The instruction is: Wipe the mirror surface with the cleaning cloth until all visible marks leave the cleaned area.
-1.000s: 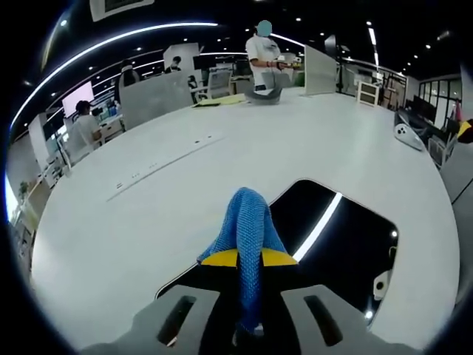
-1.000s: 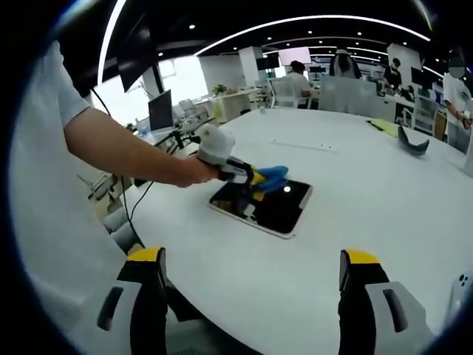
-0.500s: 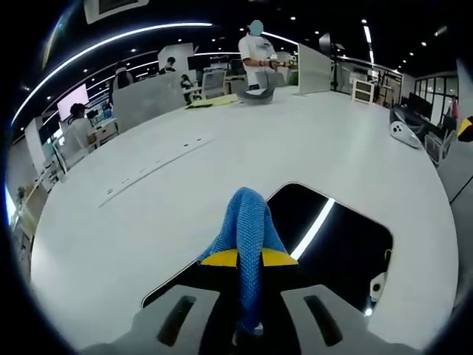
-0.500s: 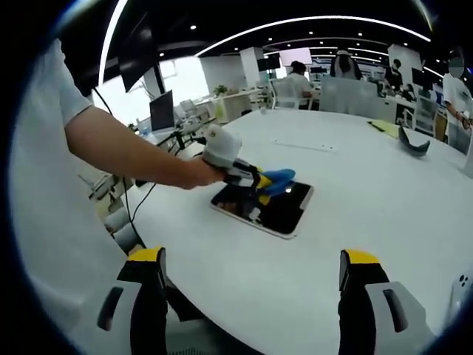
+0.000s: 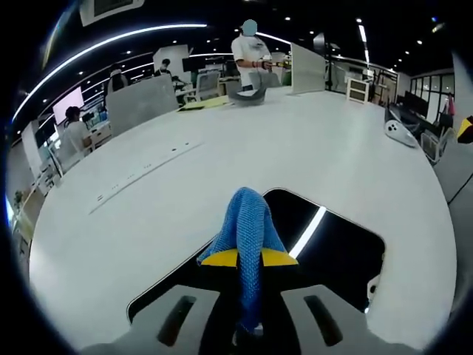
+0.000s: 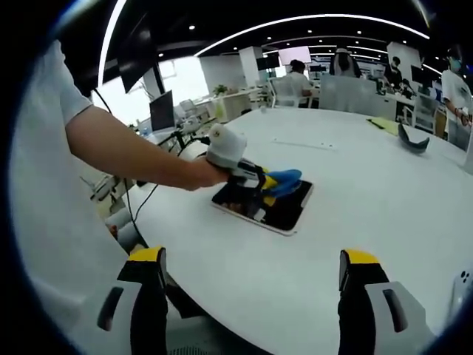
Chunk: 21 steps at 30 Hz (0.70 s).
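Note:
A dark rectangular mirror [image 5: 325,244] [image 6: 284,211] lies flat on the white round table [image 5: 222,163] [image 6: 355,192]. My left gripper [image 5: 247,259] [image 6: 270,183] is shut on a blue cleaning cloth [image 5: 247,222] [image 6: 284,177], which hangs over the mirror's left part. A bright ceiling light reflects as a streak in the glass. My right gripper [image 6: 251,270] stands open well back from the mirror, near the table's edge, with nothing between its yellow-tipped fingers [image 6: 148,255].
A person's bare arm [image 6: 126,151] reaches in from the left holding the left gripper. A dark curved object [image 5: 247,96] [image 6: 412,140] sits far across the table. A white object [image 5: 399,132] lies at the right. People and desks stand beyond the table.
The left gripper with the cloth has slid a little further across the mirror, toward its far end. The right gripper has stayed put.

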### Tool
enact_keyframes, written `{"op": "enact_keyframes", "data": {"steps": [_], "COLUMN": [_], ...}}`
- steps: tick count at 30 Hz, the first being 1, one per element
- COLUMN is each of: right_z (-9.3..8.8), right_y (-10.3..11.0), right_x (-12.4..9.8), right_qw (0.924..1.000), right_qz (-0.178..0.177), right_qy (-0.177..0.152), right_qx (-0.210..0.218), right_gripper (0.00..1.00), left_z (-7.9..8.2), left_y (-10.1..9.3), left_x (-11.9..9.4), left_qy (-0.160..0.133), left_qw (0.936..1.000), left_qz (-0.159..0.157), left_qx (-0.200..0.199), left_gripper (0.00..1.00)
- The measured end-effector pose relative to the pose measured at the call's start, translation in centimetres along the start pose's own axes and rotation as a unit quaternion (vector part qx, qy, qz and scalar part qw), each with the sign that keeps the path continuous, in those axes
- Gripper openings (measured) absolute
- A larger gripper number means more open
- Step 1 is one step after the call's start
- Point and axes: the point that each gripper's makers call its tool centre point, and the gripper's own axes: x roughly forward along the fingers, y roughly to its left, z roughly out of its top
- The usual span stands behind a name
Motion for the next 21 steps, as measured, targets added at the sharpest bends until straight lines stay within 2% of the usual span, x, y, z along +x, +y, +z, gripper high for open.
{"op": "enact_keyframes", "data": {"steps": [21], "right_z": [0.0], "right_y": [0.1], "right_x": [-0.1], "right_qw": [1.0000], "right_qz": [0.000], "right_qy": [-0.002], "right_qx": [0.001], "right_gripper": [0.97], "left_z": [0.5], "left_y": [-1.2], "left_x": [0.5], "left_qy": [-0.001], "left_qw": [1.0000], "left_qz": [-0.008], "left_qx": [0.006], "left_gripper": [0.06]}}
